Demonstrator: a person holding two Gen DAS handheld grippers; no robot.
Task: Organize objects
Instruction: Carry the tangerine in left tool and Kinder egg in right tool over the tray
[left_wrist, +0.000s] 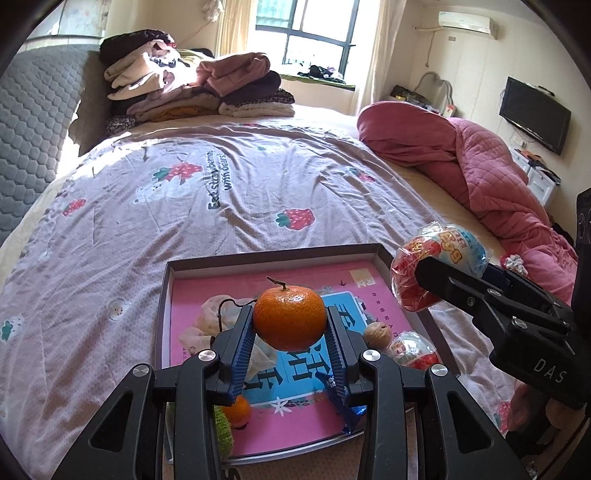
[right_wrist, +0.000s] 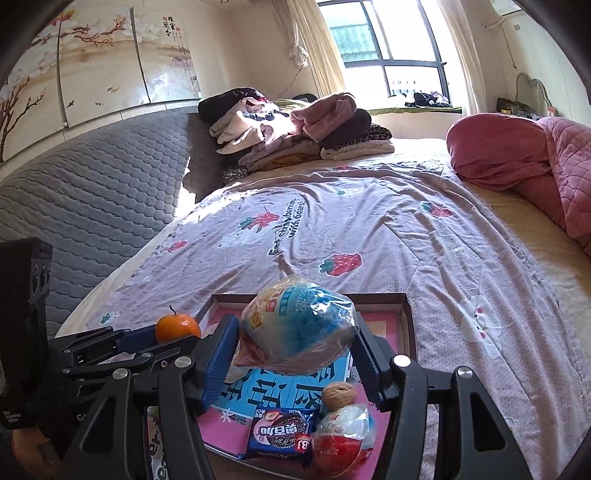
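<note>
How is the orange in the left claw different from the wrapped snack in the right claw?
The orange is bare-skinned, plain orange and has a stem; the wrapped snack sits in shiny clear plastic printed blue, red and white. The orange is a firm round ball, while the wrapped snack looks bulkier and egg-shaped with crinkled wrap. Both are gripped between claw fingers, left claw and right claw, above the tray.

Second orange half hidden behind left jaws; green knit item mostly hidden.
</note>
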